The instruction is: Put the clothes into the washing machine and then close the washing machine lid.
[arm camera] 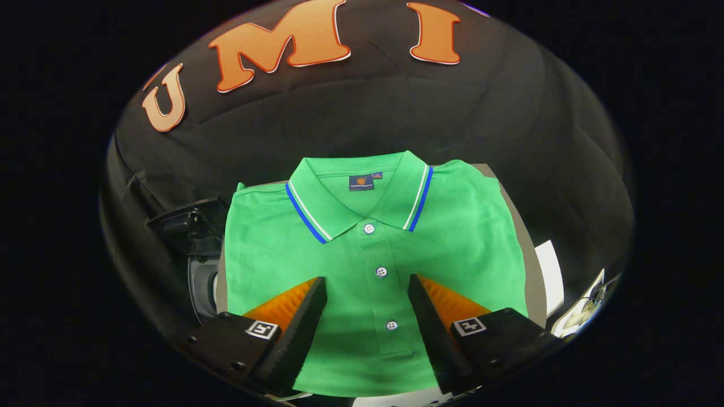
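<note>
By the look of things the task has hardly begun: the folded green polo shirt (pixel 373 254) lies flat and collar-away on the table (pixel 523 226), and the tongs (pixel 366 289) hang spread wide above its button placket, pinching nothing, one finger to either side of the lower buttons. A dark rounded device (pixel 198 265) sits just beside the shirt's left edge, but I cannot tell whether it belongs to the washing machine, nor make out any lid.
</note>
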A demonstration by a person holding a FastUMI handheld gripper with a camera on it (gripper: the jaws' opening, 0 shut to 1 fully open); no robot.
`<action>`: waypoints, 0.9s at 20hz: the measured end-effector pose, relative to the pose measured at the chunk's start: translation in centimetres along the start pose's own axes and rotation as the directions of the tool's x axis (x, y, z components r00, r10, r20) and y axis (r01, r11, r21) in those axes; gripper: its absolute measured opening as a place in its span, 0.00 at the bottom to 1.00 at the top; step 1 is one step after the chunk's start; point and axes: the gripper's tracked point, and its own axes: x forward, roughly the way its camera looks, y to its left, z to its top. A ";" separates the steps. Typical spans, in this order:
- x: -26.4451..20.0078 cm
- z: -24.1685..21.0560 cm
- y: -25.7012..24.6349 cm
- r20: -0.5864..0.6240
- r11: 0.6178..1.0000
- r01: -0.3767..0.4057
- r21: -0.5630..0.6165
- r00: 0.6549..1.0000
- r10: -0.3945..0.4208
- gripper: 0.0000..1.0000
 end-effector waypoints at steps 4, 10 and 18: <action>-0.2 -0.1 0.6 -0.039 0.998 -0.017 -0.054 0.999 0.015 0.71; -0.4 -0.1 1.1 -0.080 1.000 -0.002 -0.021 0.997 0.000 0.39; -0.5 0.1 1.8 -0.089 0.997 0.064 -0.053 0.994 -0.068 0.18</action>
